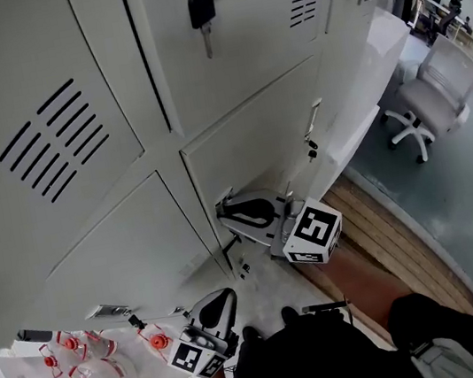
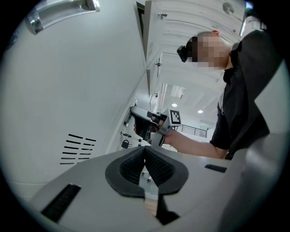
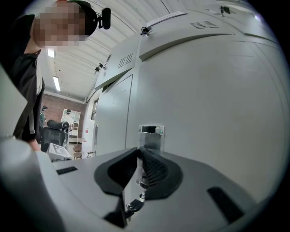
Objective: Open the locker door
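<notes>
Lower locker door (image 3: 208, 104) sits straight ahead of the right gripper (image 3: 139, 154), which is clamped on its small metal handle (image 3: 150, 135); left gripper (image 2: 144, 152) is closed and empty; door looks like stiff, light sheet steel and the handle slick, so I'd hold deep and pull square.

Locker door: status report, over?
Right gripper shut on the handle. Left gripper shut, empty, clear of the lockers. Locker door not yet open. No obstruction seen.
</notes>
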